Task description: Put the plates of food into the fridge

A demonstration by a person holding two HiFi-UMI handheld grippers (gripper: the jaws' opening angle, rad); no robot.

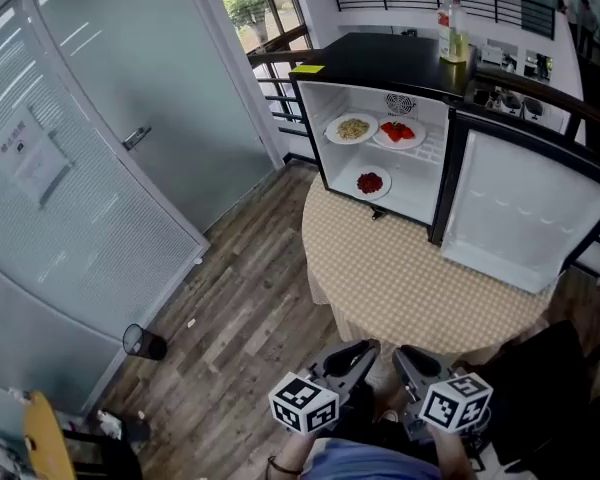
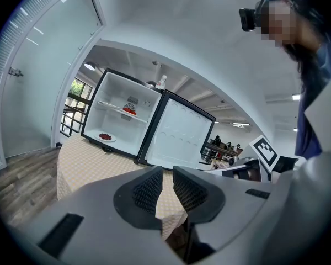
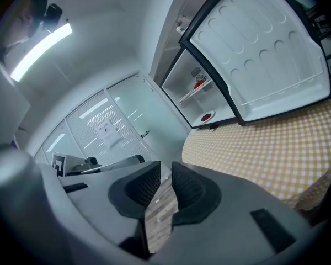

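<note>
Holding both tools low at the bottom centre of the head view, I am hovering them short of the desk [image 1: 400,268], close to my body and above the wooden floor [image 1: 250,318]. The left hand-held gripper [image 1: 357,354] is showing its jaws only a narrow slit apart with nothing between them; in its own view the checked cloth is showing through the gap. The right hand-held gripper [image 1: 410,358] is sitting just beside it, jaws likewise barely spread and pinching nothing, with floorboards visible between the pads.

The fridge [image 1: 380,58] is standing on the far side of the round desk, in the upper middle of the frame, its door [image 1: 525,213] swinging wide open toward the right. All three plates are already lying inside. On the upper shelf the plate of noodles [image 1: 352,128] is sitting at the left, and the plate of red pieces [image 1: 398,132] is just beside it at the right. Below them, the plate of dark red food [image 1: 370,182] is resting on the fridge's bottom. A bottle [image 1: 452,28] is standing upright on top of the fridge.
</note>
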